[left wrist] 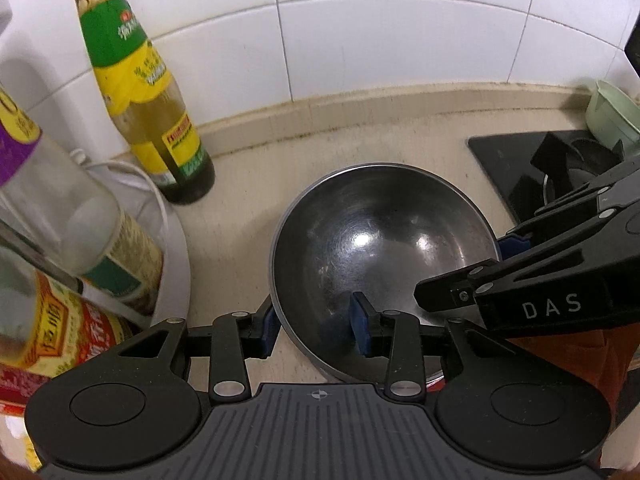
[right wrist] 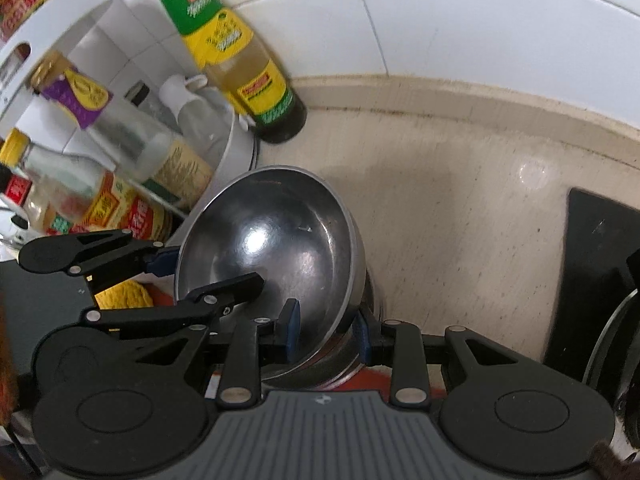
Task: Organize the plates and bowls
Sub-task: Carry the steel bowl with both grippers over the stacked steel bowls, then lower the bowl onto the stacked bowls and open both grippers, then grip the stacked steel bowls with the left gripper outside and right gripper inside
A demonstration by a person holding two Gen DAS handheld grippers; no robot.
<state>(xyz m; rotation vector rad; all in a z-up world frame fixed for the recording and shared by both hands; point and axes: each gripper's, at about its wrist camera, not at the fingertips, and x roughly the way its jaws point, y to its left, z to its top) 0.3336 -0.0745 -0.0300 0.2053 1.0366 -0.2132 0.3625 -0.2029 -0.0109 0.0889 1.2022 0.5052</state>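
Steel is what both claws are busy with: a wide, shiny bowl (left wrist: 380, 248) sitting low over the pale counter (left wrist: 240, 220), between the rack of sauce bottles on one side and the black stove top (left wrist: 516, 168) on the other. It seems to rest on something else beneath it, perhaps another dish, though I cannot make out what.

The left claw (left wrist: 316, 326) straddles the near rim, one blue pad outside the wall and the other inside the hollow. Its jaws are opening, the rim between them, and the pads look to stand a little off the metal. The right claw (right wrist: 326, 330) has the opposite stretch of rim pinched, one pad inside the bowl and one pressed against the outer wall, so the bowl looks to hang on that grip alone.

What matters for the next move, I would guess, is that the bowl lies straight ahead of and below both claws, its mouth facing up and tipped slightly. A green-and-yellow bottle (left wrist: 148, 96) stands behind it by the tiled wall, near but not touching. If the bowl is being set down, the right side should let go last.
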